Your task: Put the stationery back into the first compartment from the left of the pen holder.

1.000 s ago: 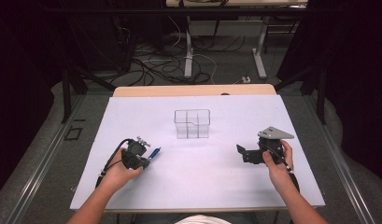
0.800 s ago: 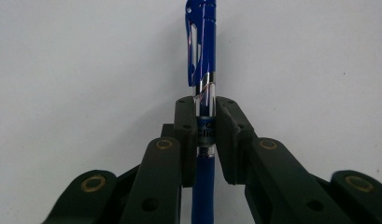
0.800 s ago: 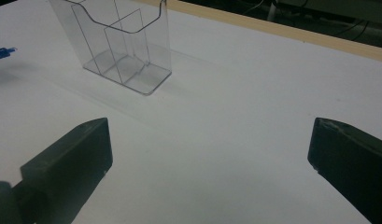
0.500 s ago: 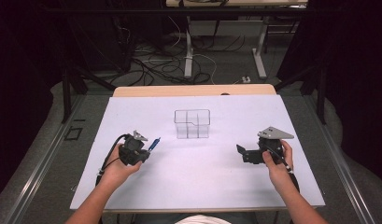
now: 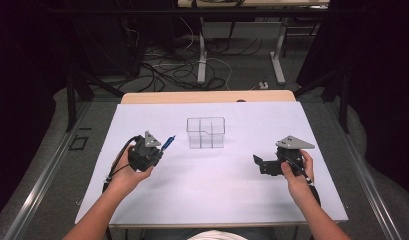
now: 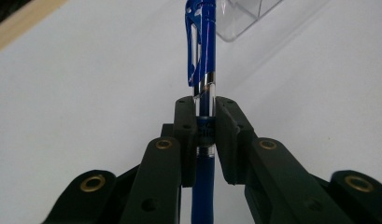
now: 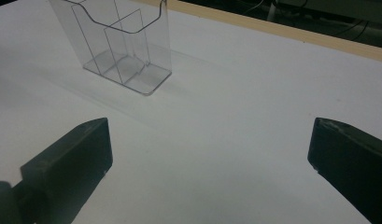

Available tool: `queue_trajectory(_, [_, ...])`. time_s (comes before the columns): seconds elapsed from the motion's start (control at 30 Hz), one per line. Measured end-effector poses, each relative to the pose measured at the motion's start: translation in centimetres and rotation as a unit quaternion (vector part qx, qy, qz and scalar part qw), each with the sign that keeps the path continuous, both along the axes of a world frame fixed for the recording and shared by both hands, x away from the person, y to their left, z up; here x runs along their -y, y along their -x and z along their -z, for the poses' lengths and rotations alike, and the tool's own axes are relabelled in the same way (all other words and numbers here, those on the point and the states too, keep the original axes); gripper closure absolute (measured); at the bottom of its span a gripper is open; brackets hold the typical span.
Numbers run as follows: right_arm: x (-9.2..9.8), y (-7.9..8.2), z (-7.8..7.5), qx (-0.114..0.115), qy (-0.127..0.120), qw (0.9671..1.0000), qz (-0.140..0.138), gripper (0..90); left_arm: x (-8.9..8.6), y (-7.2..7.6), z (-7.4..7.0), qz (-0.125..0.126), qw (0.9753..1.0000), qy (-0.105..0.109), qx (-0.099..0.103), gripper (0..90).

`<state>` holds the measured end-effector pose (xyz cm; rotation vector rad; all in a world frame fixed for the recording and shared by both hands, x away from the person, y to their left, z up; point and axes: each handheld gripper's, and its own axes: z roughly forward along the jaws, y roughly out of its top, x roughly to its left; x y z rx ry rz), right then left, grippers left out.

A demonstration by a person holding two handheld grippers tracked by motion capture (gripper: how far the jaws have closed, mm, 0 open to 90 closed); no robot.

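The left gripper (image 6: 205, 135) is clamped on a slim blue plastic ballpoint pen with a pocket clip (image 6: 201, 56), its jaws pressed flat against the barrel just below the clear band where the clip ends, with the clip end pointing forward and the rest of the barrel running back between the jaws. In the high view that gripper (image 5: 151, 150) sits over the left half of the white tabletop (image 5: 217, 190), the pen (image 5: 167, 143) angled up toward the far edge and toward the clear, divided plastic organiser box (image 5: 206, 132) that stands near the middle, closer to the far edge than the near one. The pen looks light and stiff — little load on the jaws — but its round, glossy barrel is likely to be slippery and could roll or swivel in a flat grip, so a hold near the middle, as here, seems the sensible place; taking it by the clip would probably let it twist. The organiser (image 7: 118, 42) appears thin-walled, light and empty, so it would likely slide or tip if the pen tip knocks its rim — best to come in from above one compartment. The right gripper (image 5: 259, 162) rests near the right edge of the tabletop, its jaws spread wide with nothing between them, aimed across toward the box and free to steady it.
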<state>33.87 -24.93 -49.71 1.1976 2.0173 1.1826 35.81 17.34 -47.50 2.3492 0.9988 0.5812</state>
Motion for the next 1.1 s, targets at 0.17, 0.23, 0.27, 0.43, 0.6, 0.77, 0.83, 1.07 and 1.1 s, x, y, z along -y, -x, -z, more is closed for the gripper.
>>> queue_trajectory(0.17, [0.0, 0.0, 0.0, 0.002, -0.001, 1.0000, -0.001, 0.0, 0.4, 0.2, -1.2, 0.022, 0.9990, -0.017, 0.035, 79.9])
queue_trajectory(0.23, [-0.1, 0.1, 0.0, -0.002, -0.006, 1.0000, 0.000, 0.0, 0.6, 0.3, -1.5, 0.031, 0.9977, -0.026, 0.054, 79.8])
queue_trajectory(0.27, [-0.1, 0.1, 0.0, -0.005, -0.004, 1.0000, 0.000, 0.0, 0.8, 0.4, -1.6, 0.036, 0.9969, -0.026, 0.066, 79.8])
queue_trajectory(0.43, [0.0, 0.0, 0.0, -0.001, -0.005, 1.0000, 0.000, 0.0, 1.3, 1.0, -2.2, 0.071, 0.9894, -0.051, 0.116, 79.8])
queue_trajectory(0.6, [-0.1, 0.0, 0.0, -0.003, -0.005, 1.0000, 0.001, 0.0, 2.0, 1.7, -2.3, 0.107, 0.9749, -0.082, 0.177, 79.8])
queue_trajectory(0.77, [0.0, 0.0, 0.0, -0.001, -0.003, 1.0000, 0.001, 0.0, 2.8, 2.6, -2.6, 0.140, 0.9542, -0.128, 0.232, 79.8])
queue_trajectory(0.83, [0.0, 0.0, 0.0, -0.001, -0.002, 1.0000, 0.000, 0.0, 3.2, 2.9, -2.6, 0.148, 0.9465, -0.134, 0.254, 79.8])
queue_trajectory(1.07, [-0.1, 0.0, 0.0, -0.004, -0.003, 1.0000, -0.001, 0.0, 4.6, 3.9, -3.1, 0.197, 0.9059, -0.228, 0.298, 79.8])
queue_trajectory(1.1, [-0.1, 0.0, 0.0, -0.005, -0.003, 1.0000, -0.001, 0.0, 4.8, 3.9, -3.1, 0.203, 0.9015, -0.235, 0.301, 79.9])
